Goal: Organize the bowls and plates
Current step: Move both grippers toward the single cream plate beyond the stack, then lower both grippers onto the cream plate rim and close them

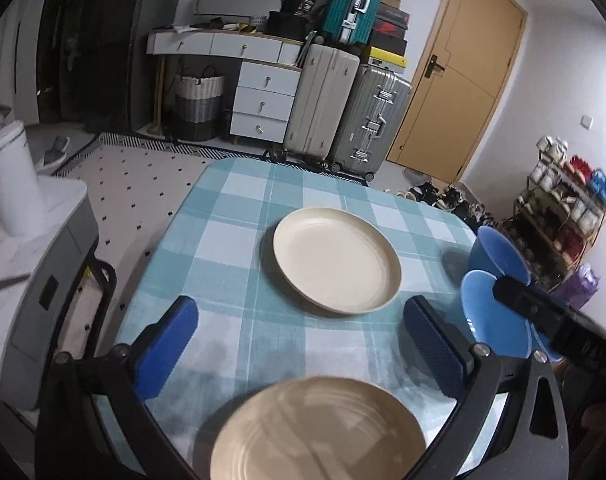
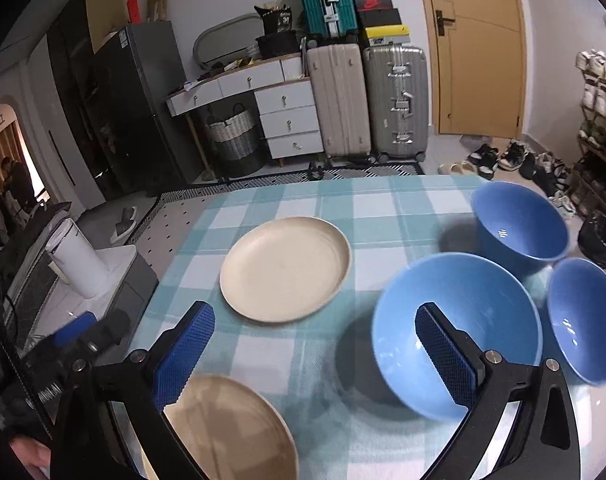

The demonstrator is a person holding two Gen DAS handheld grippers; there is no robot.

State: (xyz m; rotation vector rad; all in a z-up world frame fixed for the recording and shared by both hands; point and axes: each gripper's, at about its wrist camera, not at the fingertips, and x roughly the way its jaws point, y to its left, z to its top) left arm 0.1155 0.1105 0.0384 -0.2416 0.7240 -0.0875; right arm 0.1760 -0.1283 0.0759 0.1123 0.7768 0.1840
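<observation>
On the teal checked tablecloth (image 1: pixel 231 208) a cream plate (image 1: pixel 337 260) lies in the middle and a tan plate (image 1: pixel 319 428) lies at the near edge. My left gripper (image 1: pixel 301 320) hangs open above the cloth between the two plates, holding nothing. In the right wrist view three blue bowls stand to the right of the cream plate (image 2: pixel 285 268): a large bowl (image 2: pixel 483 292), a far bowl (image 2: pixel 519 220) and a right-hand bowl (image 2: pixel 583 320). My right gripper (image 2: pixel 315 320) is open, its right finger over the large bowl and its left finger above the tan plate (image 2: pixel 231 428).
A white jug (image 1: pixel 13 184) stands on a grey cabinet left of the table. Suitcases (image 1: pixel 343 108) and a white dresser line the back wall beside a yellow door. A shoe rack (image 1: pixel 563 208) is at the right. A person (image 2: pixel 15 180) stands far back left.
</observation>
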